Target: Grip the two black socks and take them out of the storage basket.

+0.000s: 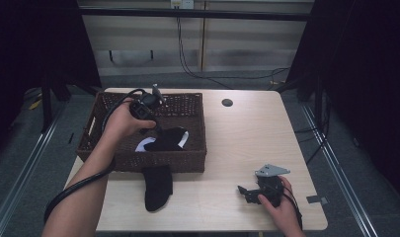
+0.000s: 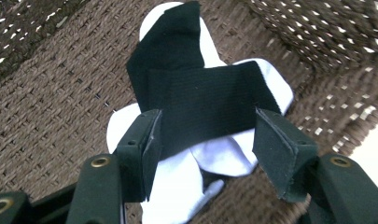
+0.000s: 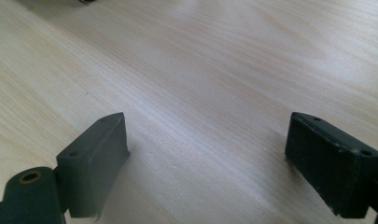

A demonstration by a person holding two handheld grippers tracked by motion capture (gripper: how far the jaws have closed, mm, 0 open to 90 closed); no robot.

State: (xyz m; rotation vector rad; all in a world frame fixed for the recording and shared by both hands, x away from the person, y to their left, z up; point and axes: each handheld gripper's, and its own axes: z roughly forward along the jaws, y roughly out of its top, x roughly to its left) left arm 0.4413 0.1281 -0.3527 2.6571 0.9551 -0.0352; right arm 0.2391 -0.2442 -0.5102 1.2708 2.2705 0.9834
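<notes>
A brown woven basket [image 1: 192, 159] sits at the left side of the worktop [image 1: 247, 133], and inside it lie a black sock [image 2: 200, 100] and a white sock [image 2: 177, 186], the black one folded on top of the white one. Another black sock [image 1: 157, 187] hangs over the basket's near wall and lies flat on the worktop by the near edge. The left gripper [image 2: 205, 140] is over the basket with its jaws wide apart on both sides of the folded black sock, not squeezing it, and the right gripper [image 1: 249, 193] rests near the near right corner, jaws wide apart over bare wood, holding nothing.
</notes>
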